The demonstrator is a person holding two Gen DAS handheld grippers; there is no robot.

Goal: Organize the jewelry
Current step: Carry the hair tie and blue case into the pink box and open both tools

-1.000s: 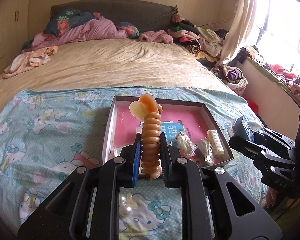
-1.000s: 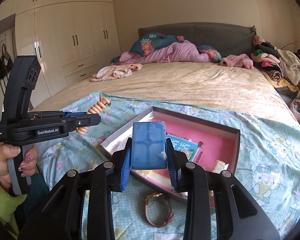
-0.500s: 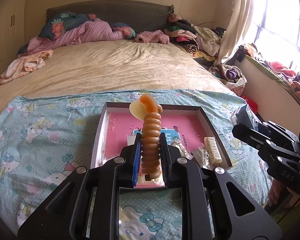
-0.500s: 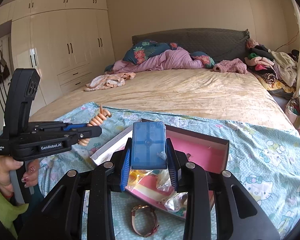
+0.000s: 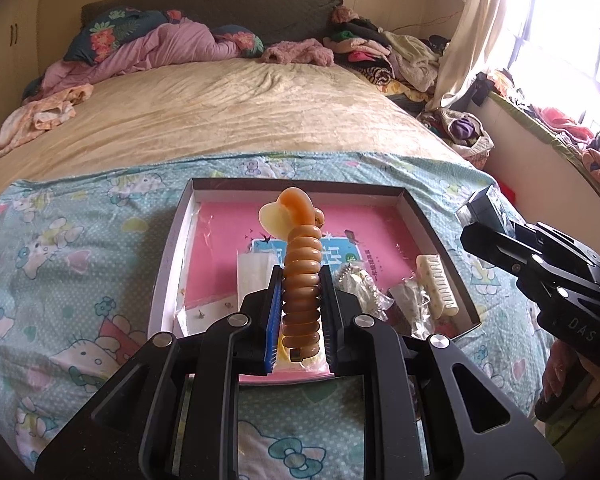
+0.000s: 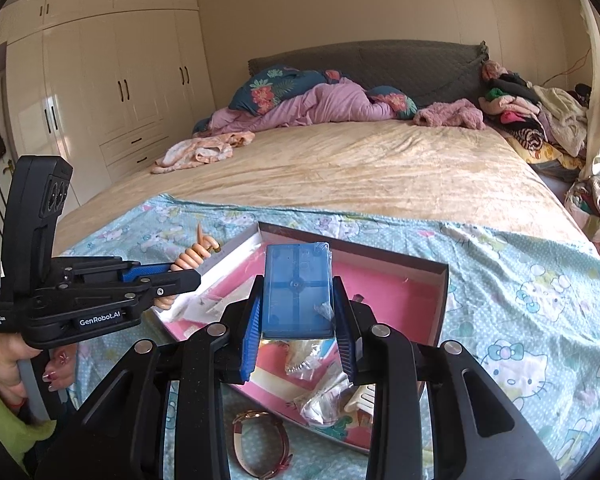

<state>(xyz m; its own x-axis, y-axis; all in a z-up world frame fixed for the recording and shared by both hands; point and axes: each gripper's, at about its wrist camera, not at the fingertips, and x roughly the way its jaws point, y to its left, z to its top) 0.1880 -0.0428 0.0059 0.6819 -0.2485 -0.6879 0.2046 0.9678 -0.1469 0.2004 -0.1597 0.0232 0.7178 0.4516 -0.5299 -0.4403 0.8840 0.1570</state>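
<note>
Both hand-held grippers were loaded over the open box (image 5: 440, 240) at frame centre: the left hand-held gripper (image 5: 300, 312) pinched an amber coil hair tie (image 5: 302, 276), the right hand-held gripper (image 6: 296, 320) clamped a blue case (image 6: 298, 290), seemingly to drop both inside.

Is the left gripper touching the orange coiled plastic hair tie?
Touching. The left wrist view shows the left gripper shut on the orange coiled plastic hair tie, both pads pressing its sides.
</note>
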